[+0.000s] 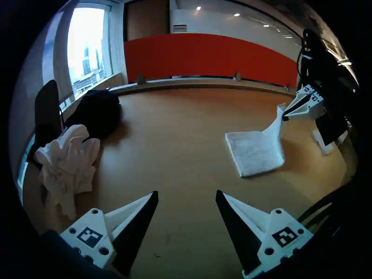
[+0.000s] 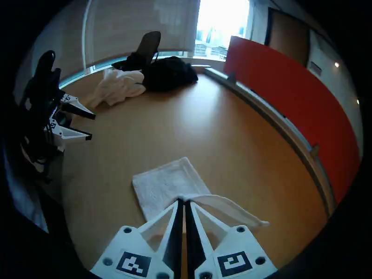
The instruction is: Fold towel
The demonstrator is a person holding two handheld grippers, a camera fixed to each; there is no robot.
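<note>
A white towel [image 1: 255, 151] lies folded on the wooden table [image 1: 186, 139], its right edge lifted into a flap. My right gripper [image 1: 284, 114] pinches that flap's top corner. In the right gripper view the towel [image 2: 165, 186] lies flat just beyond my right gripper [image 2: 184, 204], whose fingers are shut on the raised edge. My left gripper [image 1: 187, 197] hovers open over bare table, well to the left of the towel and near the front. It also appears open at the far left of the right gripper view [image 2: 90, 125].
A crumpled pile of white cloth [image 1: 69, 162] sits at the table's left, beside a black bag [image 1: 97, 111] and a dark chair [image 1: 46, 114]. A red partition [image 1: 209, 56] runs along the table's far edge. Bare wood stretches between the towel and the pile.
</note>
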